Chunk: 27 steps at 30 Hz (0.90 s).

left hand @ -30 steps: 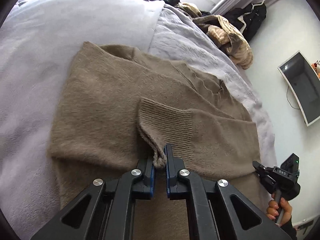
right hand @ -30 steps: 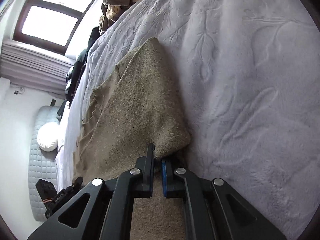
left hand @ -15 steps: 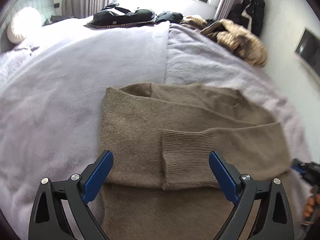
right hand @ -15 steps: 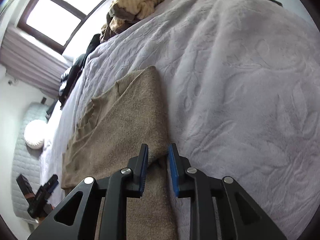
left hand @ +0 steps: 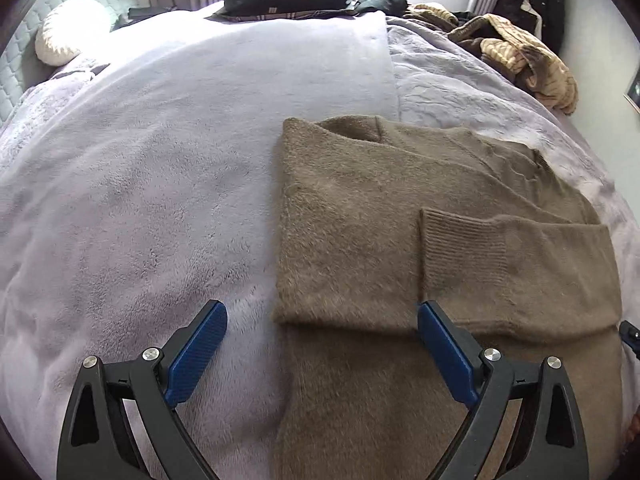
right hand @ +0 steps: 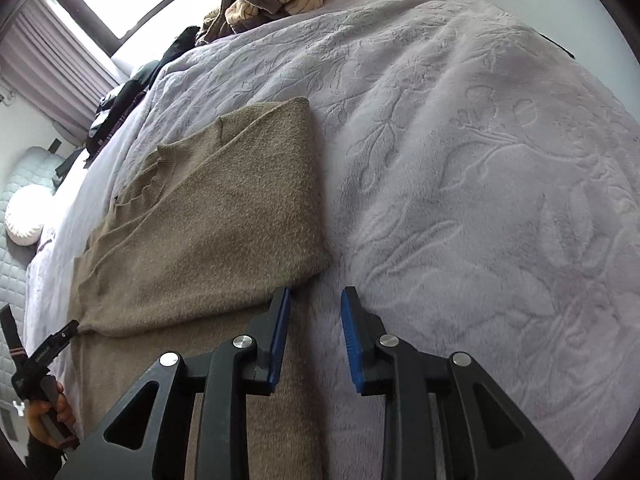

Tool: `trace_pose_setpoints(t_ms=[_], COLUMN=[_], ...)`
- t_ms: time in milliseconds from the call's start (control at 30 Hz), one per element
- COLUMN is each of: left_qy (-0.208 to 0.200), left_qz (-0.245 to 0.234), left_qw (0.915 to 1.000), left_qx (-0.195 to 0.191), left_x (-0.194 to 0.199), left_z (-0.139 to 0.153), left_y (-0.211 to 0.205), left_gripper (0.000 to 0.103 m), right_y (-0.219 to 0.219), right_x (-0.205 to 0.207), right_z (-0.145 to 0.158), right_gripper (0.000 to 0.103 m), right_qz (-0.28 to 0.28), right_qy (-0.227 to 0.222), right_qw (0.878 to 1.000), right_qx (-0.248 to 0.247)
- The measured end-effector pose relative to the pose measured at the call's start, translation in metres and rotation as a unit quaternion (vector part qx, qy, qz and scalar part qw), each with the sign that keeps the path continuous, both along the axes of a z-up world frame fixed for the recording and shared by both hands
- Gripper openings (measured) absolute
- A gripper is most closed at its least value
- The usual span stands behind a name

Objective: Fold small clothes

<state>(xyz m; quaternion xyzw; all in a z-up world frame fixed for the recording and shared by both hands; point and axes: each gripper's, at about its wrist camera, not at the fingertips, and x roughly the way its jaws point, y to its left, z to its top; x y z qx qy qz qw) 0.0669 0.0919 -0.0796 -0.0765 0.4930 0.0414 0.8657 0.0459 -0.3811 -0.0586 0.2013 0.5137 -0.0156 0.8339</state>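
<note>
Holding my left gripper (left hand: 322,344) jaws spread wide, nothing between pads, low in frame over sweater (left hand: 400,220) edge. Sweater lies flat on bed (left hand: 160,160), centre right, sleeve cuff (left hand: 452,256) folded across body. My right gripper (right hand: 316,330) jaws just been opening, part open, gripping nothing, beside sweater's lower corner.

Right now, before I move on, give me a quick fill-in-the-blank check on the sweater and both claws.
1. The sweater is ____ in colour.
2. The ribbed cuff lies on top of the ____.
3. The left claw is ____, holding nothing.
4. Between the right claw's jaws there is ____.

Missing words: brown; sweater; open; nothing
</note>
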Motion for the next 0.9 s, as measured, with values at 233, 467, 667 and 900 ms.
trace_pose_setpoints(t_ms=[233,467,667,900], left_qy=[-0.009,-0.014,-0.01,-0.005], left_qz=[-0.012,-0.018,-0.018,-0.024], left_qw=[0.9999,0.9997,0.9998,0.9997], left_qx=[-0.001,0.003,0.006,-0.007], left_x=[-0.009,-0.017,-0.024,-0.046], left_z=[0.01,0.017,0.019,0.02], left_y=[-0.009,-0.01,-0.011,-0.009], left_gripper=[0.096,0.096,0.096,0.097], right_y=[0.005,0.012,0.017,0.026], right_x=[-0.011,-0.015,-0.02,-0.033], right_z=[0.003,0.007,0.011,0.014], right_gripper=[0.029,0.029,0.029,0.056], right_qz=[-0.008,0.0,0.007,0.016], right_qy=[0.002,0.003,0.005,0.005], right_qw=[1.0,1.0,1.0,0.999], right_qx=[0.021,0.022,0.027,0.038])
